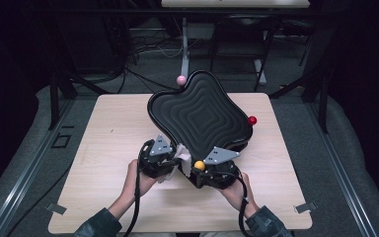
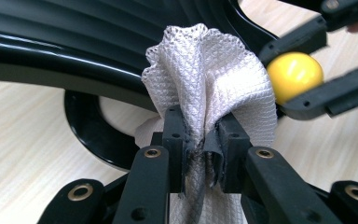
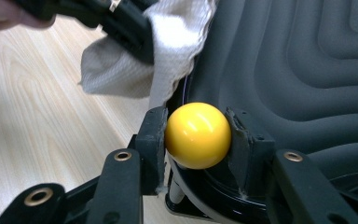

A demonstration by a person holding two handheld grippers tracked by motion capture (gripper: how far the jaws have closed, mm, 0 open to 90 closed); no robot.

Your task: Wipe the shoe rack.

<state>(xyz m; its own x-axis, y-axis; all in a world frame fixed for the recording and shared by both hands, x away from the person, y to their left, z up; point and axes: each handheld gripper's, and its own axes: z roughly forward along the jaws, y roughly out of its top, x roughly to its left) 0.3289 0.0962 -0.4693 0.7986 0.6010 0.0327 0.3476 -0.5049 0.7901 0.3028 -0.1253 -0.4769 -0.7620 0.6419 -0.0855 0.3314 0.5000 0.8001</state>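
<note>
I see left gripper [image 2: 200, 140] clamped on white waffle-weave cloth [image 2: 209, 70], right gripper [image 3: 196, 140] pinching yellow ball knob [image 3: 198, 135]; cloth at lower rim of black ridged tray [image 1: 197, 111], wiping barely begun, I judge.

A black ridged tray [image 1: 200, 116] lies tilted on the wooden counter [image 1: 113, 128]. At its near edge the left hand-held gripper [image 1: 170, 159] pinches a white cloth [image 1: 182, 154]; just right, the right hand-held gripper [image 1: 201, 170] clasps a yellow ball [image 1: 199, 165]. A pink ball [image 1: 181, 80] sits at the tray's far edge, a red ball [image 1: 252, 120] at its right.
</note>
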